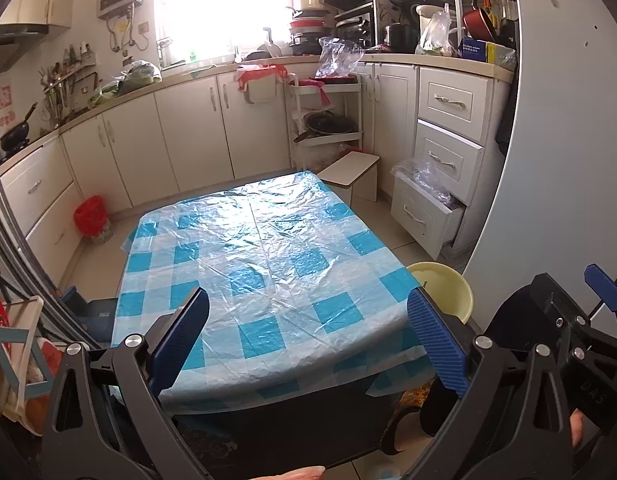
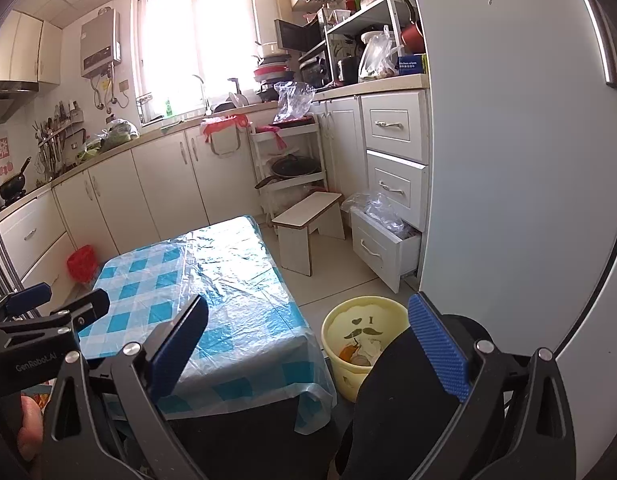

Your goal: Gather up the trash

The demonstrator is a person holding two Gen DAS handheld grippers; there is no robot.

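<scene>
A low table [image 1: 264, 264] covered in blue-checked plastic film stands in the kitchen; it also shows in the right wrist view [image 2: 212, 292]. A yellow bin [image 2: 348, 376] with a moustache print stands on the floor right of the table, with orange and white scraps [image 2: 358, 354] inside; its rim shows in the left wrist view [image 1: 448, 280]. My left gripper [image 1: 308, 340] is open and empty above the table's near edge. My right gripper [image 2: 308, 344] is open and empty, held between the table and the bin.
A red-lined bin [image 1: 90, 220] stands by the left cabinets. A small white stool [image 2: 308, 224] and an open drawer [image 2: 384, 248] with crumpled plastic are beyond the table. A white fridge [image 2: 508, 160] fills the right side. The counters are cluttered.
</scene>
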